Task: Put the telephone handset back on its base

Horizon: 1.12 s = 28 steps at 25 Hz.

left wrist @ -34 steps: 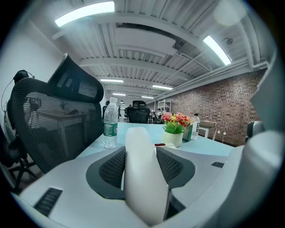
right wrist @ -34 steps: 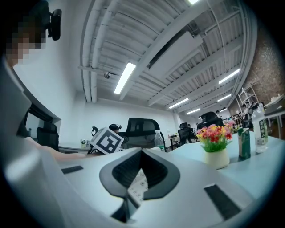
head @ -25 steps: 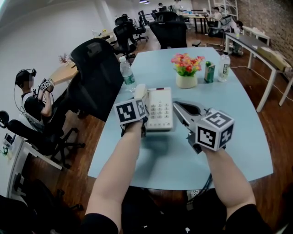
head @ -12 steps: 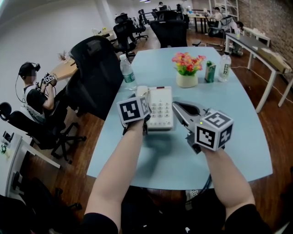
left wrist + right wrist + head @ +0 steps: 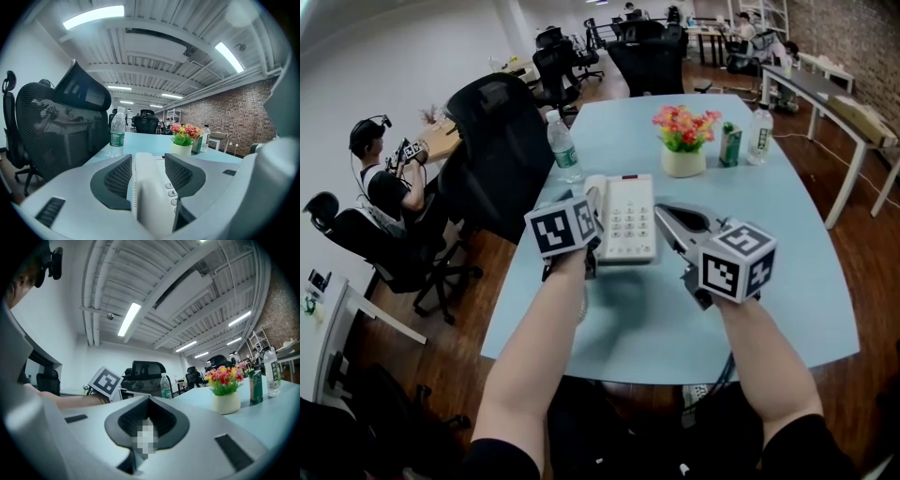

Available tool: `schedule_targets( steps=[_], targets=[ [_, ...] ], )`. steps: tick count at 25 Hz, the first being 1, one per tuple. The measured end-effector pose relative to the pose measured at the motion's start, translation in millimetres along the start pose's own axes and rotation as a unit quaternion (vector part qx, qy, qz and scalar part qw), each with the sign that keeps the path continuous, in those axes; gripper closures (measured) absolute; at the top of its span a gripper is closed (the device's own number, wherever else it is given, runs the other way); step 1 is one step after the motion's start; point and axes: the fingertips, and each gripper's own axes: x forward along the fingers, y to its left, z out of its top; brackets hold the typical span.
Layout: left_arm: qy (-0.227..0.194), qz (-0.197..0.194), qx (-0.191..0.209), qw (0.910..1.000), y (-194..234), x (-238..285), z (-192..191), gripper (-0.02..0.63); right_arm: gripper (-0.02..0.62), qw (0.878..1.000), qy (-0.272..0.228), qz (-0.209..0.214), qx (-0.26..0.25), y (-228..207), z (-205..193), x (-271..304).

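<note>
A white telephone base point(image 5: 630, 220) with a keypad lies on the pale blue table point(image 5: 787, 281). Its white handset point(image 5: 592, 195) runs along the base's left side. My left gripper point(image 5: 589, 225) is shut on the handset; in the left gripper view the handset point(image 5: 150, 206) fills the gap between the dark pads of the left gripper point(image 5: 147, 164), with keypad buttons point(image 5: 171, 190) just right of it. Whether the handset rests fully in its cradle is hidden. My right gripper point(image 5: 664, 217) hovers right of the base, shut and empty; the right gripper point(image 5: 147, 420) looks across the table.
Behind the phone stand a flower pot point(image 5: 682, 142), a green carton point(image 5: 729, 147) and a water bottle point(image 5: 758, 136). Another bottle point(image 5: 565, 150) stands at the table's left edge, beside a black office chair point(image 5: 502, 150). A person point(image 5: 389, 187) sits at far left.
Hardly anything has changed. My left gripper stays shut on the handset at the base's left side, shifted slightly left. The right gripper keeps its place.
</note>
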Motion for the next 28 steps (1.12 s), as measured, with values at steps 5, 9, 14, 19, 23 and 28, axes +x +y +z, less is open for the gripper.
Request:
schedule_targets(
  steps=[5, 9, 14, 19, 23, 28],
  targets=[
    [-0.015, -0.018, -0.006, 0.9997, -1, -27, 10, 0.387, 0.580, 1.000, -0.001, 0.004, -0.001, 7, -1, 1],
    [-0.043, -0.044, -0.012, 0.9981, -2, -60, 15, 0.515, 0.580, 1.000, -0.008, -0.013, -0.007, 13, 8, -4],
    [-0.067, -0.113, -0.028, 0.9910, -8, -126, 4, 0.604, 0.580, 0.998, -0.056, -0.005, 0.011, 39, 38, -41],
    [-0.099, -0.164, -0.051, 0.9801, -13, -200, -3, 0.604, 0.580, 0.997, -0.055, 0.025, 0.054, 80, 38, -94],
    [-0.098, -0.192, -0.076, 0.9735, -19, -247, -20, 0.604, 0.580, 0.995, -0.051, 0.035, 0.083, 114, 31, -134],
    [-0.105, -0.203, -0.072, 0.9707, -30, -304, -40, 0.606, 0.580, 0.993, -0.072, 0.028, 0.094, 137, 31, -171]
  ],
)
